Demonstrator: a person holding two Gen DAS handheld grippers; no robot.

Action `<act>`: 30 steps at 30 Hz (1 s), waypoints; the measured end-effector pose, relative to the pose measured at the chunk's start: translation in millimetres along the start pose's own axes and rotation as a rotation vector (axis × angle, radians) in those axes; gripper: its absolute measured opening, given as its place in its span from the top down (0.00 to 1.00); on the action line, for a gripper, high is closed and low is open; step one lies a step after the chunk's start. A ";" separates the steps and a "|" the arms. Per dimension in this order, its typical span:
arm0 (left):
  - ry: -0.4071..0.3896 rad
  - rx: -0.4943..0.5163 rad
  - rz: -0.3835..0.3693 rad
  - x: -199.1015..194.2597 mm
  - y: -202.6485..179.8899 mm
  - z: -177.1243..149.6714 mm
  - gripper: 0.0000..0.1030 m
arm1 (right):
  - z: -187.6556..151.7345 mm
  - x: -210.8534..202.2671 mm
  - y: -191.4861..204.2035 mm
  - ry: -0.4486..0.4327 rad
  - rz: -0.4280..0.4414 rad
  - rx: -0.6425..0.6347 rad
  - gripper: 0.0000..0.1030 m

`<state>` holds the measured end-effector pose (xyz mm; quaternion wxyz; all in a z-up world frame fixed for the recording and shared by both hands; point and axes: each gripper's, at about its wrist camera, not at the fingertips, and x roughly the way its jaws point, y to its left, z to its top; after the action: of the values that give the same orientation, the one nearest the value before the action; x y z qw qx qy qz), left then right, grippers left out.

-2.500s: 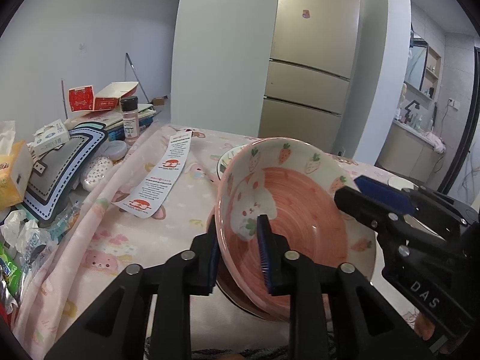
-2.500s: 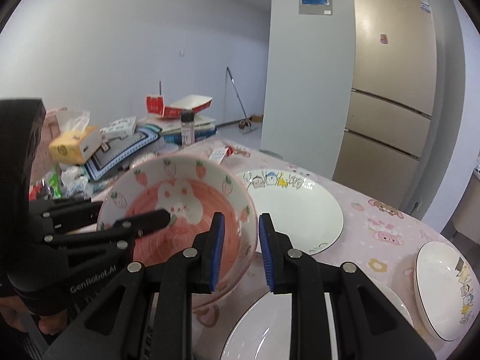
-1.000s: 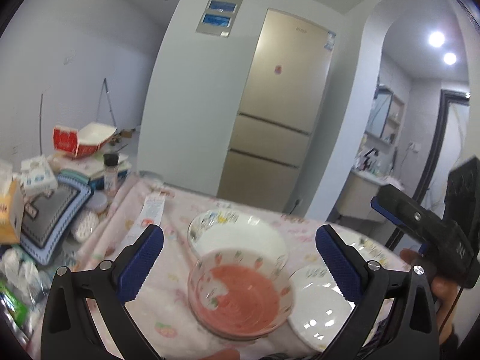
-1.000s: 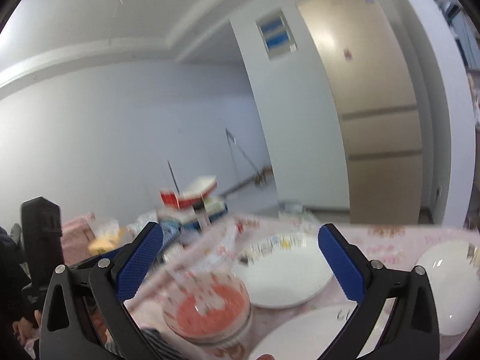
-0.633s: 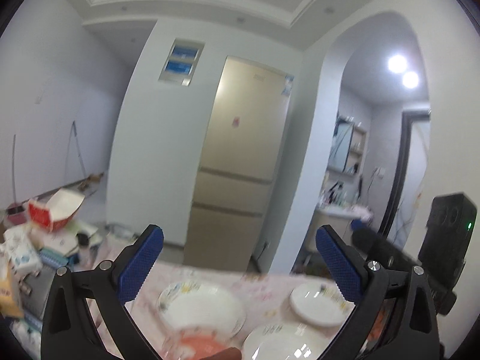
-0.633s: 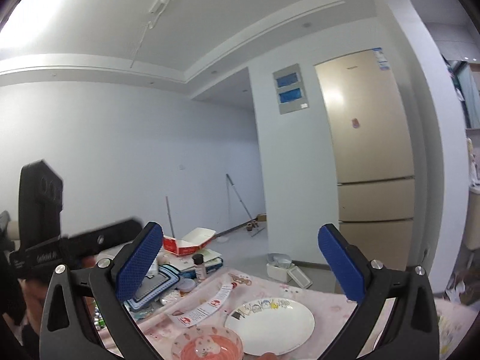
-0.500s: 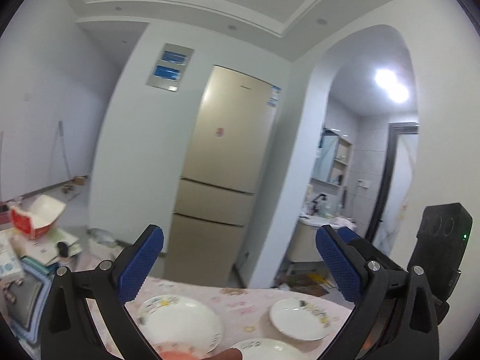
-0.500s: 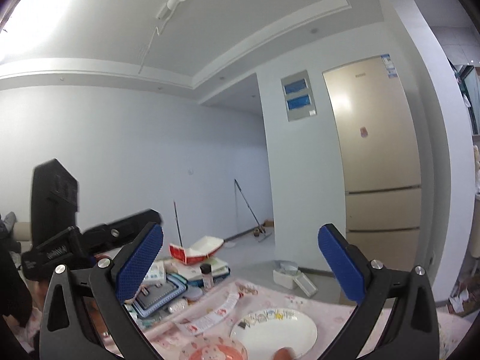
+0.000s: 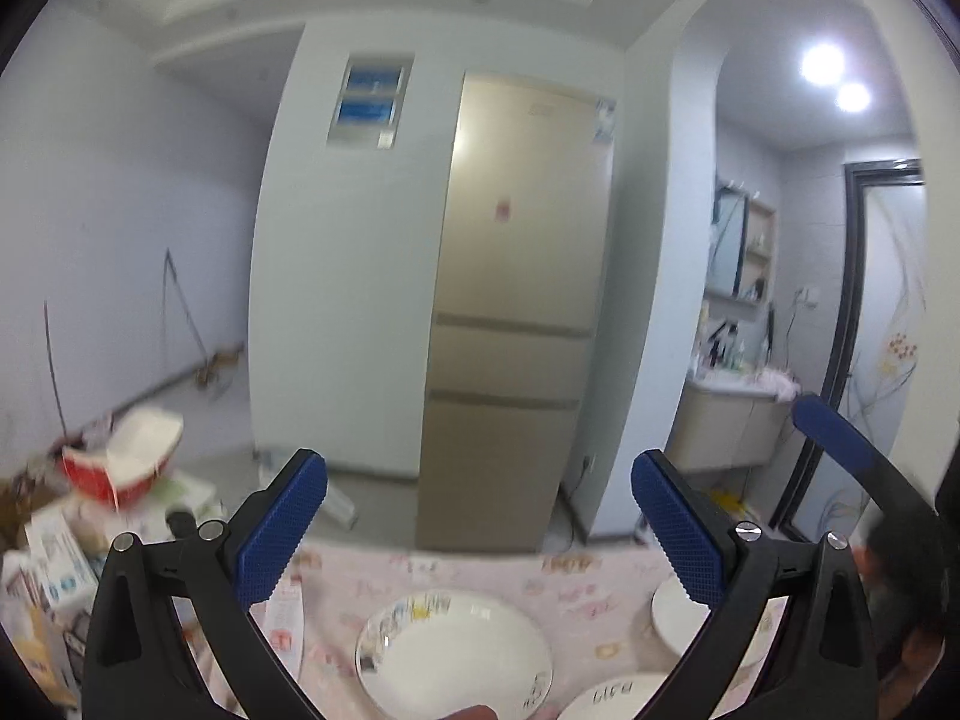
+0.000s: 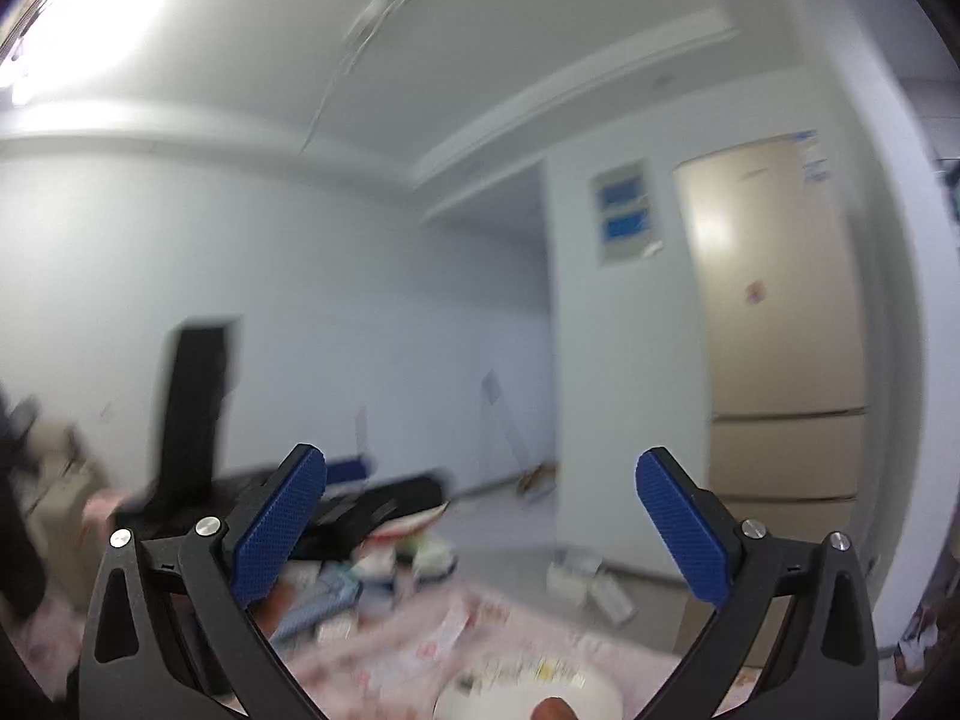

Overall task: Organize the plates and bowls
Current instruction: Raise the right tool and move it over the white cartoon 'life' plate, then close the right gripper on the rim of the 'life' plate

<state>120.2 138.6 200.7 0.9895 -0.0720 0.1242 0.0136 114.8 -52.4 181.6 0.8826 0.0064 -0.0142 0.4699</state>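
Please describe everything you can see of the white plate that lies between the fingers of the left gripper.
The white plate is round and shallow, glossy like glazed ceramic, with a thin dark rim line and small coloured cartoon prints along its far and near edges. It lies flat and empty on the pink patterned tablecloth. Nothing grips it; the open left gripper is above it. Its lower edge is cut by the frame.

Deep plate [image 9: 453, 654] on table [image 9: 576, 594]; fridge [image 9: 516, 312] behind; boxes [image 9: 120, 468] left.

The white plate [image 10: 528, 699] is blurred and cut off below.
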 end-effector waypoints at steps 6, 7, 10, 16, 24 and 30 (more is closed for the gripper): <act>0.106 0.065 0.045 35.9 9.0 -26.7 0.00 | -25.9 31.1 -12.6 0.143 -0.109 -0.024 0.00; 0.128 0.061 0.044 42.9 13.9 -31.4 0.00 | -29.9 35.3 -17.9 0.155 -0.121 -0.018 0.00; 0.170 0.031 0.026 60.3 26.5 -39.9 0.00 | -41.9 47.8 -34.8 0.206 -0.162 0.022 0.00; 0.263 -0.086 -0.046 100.0 62.2 -67.2 0.00 | -70.3 59.6 -77.7 0.293 -0.184 0.183 0.00; 0.490 -0.141 -0.015 153.7 100.9 -113.4 0.00 | -136.8 95.7 -120.1 0.579 -0.191 0.337 0.00; 0.629 -0.198 0.034 177.6 136.9 -157.7 0.00 | -202.6 105.8 -153.3 0.726 -0.146 0.561 0.00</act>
<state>247.7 252.7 -13.5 0.8905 -0.1662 0.4232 0.0193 304.9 -45.3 -17.4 0.8253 0.0810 0.4239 0.3642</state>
